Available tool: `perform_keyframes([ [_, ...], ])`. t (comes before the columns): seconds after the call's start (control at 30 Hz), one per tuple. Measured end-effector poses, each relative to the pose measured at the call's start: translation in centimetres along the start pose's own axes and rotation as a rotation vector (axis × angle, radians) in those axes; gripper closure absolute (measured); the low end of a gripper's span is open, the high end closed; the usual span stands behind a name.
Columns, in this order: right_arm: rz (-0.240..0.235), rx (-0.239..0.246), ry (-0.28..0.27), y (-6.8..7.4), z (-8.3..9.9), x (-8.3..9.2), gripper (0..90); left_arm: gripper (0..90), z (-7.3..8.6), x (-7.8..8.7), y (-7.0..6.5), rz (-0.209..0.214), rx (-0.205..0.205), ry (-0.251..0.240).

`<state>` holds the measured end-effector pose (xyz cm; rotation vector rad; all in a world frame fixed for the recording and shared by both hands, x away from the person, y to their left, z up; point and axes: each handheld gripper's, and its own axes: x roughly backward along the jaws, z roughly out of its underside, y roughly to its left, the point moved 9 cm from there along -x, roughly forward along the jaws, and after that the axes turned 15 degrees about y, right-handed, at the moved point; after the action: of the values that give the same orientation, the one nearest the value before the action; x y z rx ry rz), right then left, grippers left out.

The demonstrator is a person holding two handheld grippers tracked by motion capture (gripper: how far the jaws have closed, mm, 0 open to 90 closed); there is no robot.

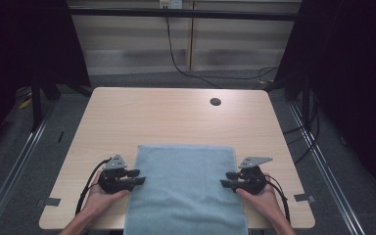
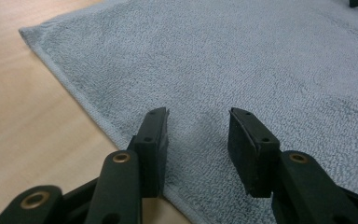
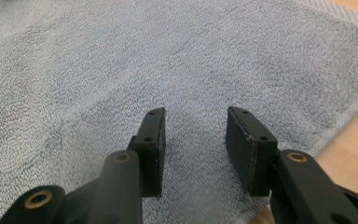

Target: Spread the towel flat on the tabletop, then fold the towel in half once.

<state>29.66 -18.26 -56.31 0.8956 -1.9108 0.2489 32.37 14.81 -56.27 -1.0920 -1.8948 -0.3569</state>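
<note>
High view: pale wood table (image 1: 176,115), blue towel (image 1: 186,186); left gripper (image 1: 136,177), right gripper (image 1: 229,179) part-open, empty.

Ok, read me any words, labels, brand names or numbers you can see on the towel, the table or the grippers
None can be read.
Blue towel: plain terry, no tag or print showing.
Wooden table: bare, no markings.
Left gripper and right gripper: black, no lettering visible.
Small yellow-and-white item on the back wall: too small and blurred to read.
</note>
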Motion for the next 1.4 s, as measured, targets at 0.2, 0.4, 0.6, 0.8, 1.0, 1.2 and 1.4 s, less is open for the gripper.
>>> perform_keyframes([
  [0.2,-0.012,0.016,0.006,1.8,1.4,0.6,58.6,56.9,1.7,1.0,-1.9,0.04,-0.007,0.016],
  [0.4,-0.034,0.031,0.035,3.8,2.9,1.2,53.2,53.6,3.1,1.7,-3.6,0.034,-0.062,0.019],
  [0.6,0.008,-0.013,-0.061,1.6,0.5,2.4,48.6,46.2,1.5,1.6,-1.7,0.018,-0.015,-0.01],
  [0.8,0.087,-0.053,-0.063,-3.0,-2.1,1.7,46.3,41.1,0.6,1.7,0.1,0.009,0.038,-0.025],
  [1.0,0.137,-0.061,-0.027,-5.2,-2.9,0.0,44.2,40.1,-1.2,2.1,2.4,-0.045,0.063,-0.07],
  [1.2,0.174,-0.047,0.007,-5.5,-2.3,-0.6,44.4,38.9,-3.8,1.6,4.5,-0.049,0.098,-0.09],
  [1.4,0.153,0.008,-0.003,-4.2,-2.6,-0.9,75.3,35.2,-3.3,0.1,5.3,-0.074,0.103,-0.034],
])
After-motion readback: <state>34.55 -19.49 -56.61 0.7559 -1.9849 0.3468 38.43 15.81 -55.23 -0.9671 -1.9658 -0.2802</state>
